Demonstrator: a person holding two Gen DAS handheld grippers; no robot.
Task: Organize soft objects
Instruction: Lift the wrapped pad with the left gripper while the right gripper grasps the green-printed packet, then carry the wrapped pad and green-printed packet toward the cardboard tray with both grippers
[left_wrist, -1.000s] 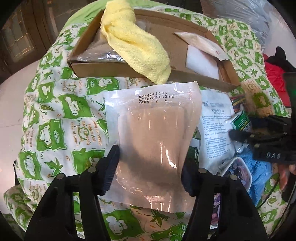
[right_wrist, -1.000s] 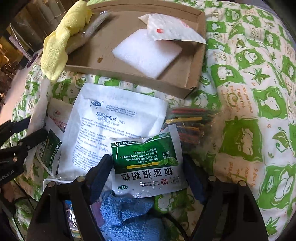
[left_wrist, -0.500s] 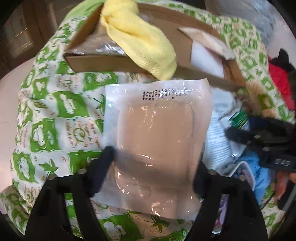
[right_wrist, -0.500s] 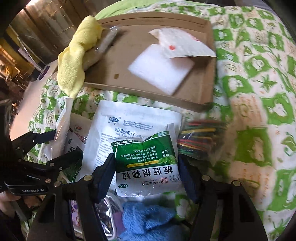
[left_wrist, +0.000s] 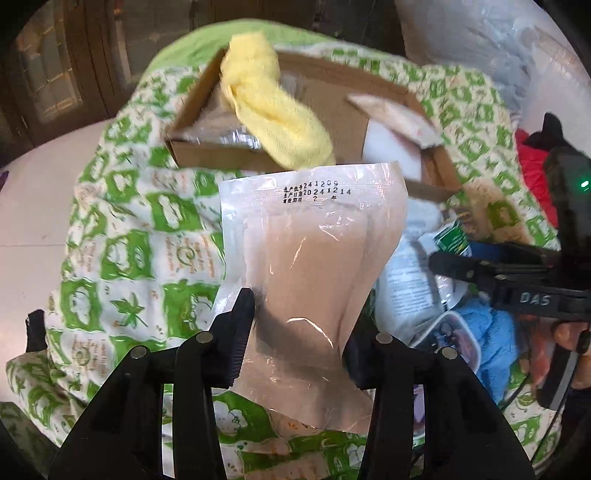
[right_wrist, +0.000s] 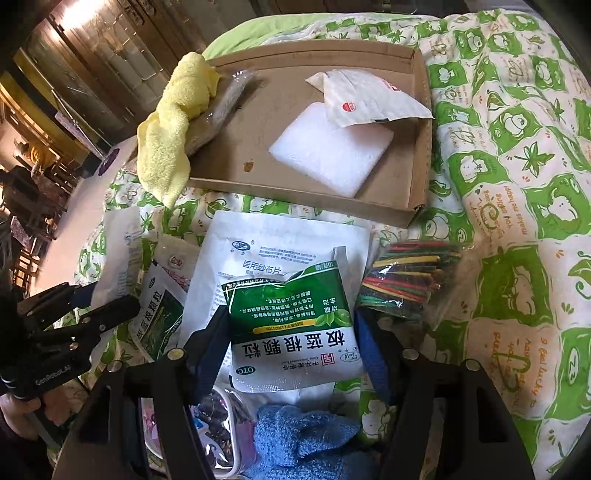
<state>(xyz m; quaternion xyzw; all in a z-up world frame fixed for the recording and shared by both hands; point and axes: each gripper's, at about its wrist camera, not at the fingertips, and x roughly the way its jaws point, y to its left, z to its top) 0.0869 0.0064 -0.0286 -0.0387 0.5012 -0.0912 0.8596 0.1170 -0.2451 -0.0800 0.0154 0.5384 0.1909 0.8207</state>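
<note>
My left gripper (left_wrist: 299, 332) is shut on a clear packet of beige gauze (left_wrist: 314, 266) and holds it up above the green-patterned quilt (left_wrist: 122, 236), in front of the cardboard tray (left_wrist: 343, 99). My right gripper (right_wrist: 291, 343) is shut on a green and white medicine sachet (right_wrist: 291, 325), lifted over a white gauze packet (right_wrist: 273, 251). A yellow towel (right_wrist: 173, 122) hangs over the tray's left edge. A white foam pad (right_wrist: 332, 147) and a white paper packet (right_wrist: 365, 99) lie in the tray (right_wrist: 288, 92). A blue cloth (right_wrist: 303, 439) lies under the right gripper.
A bundle of coloured sticks (right_wrist: 406, 277) lies right of the sachet. Another green sachet (right_wrist: 162, 314) and a small clear box (right_wrist: 221, 413) lie at the left. Red cloth (left_wrist: 532, 166) sits at the quilt's right edge. The floor (left_wrist: 37, 221) lies left.
My left gripper has closed on the gauze packet and raised it off the quilt. My right gripper has lifted the green sachet and drawn back from the tray.
</note>
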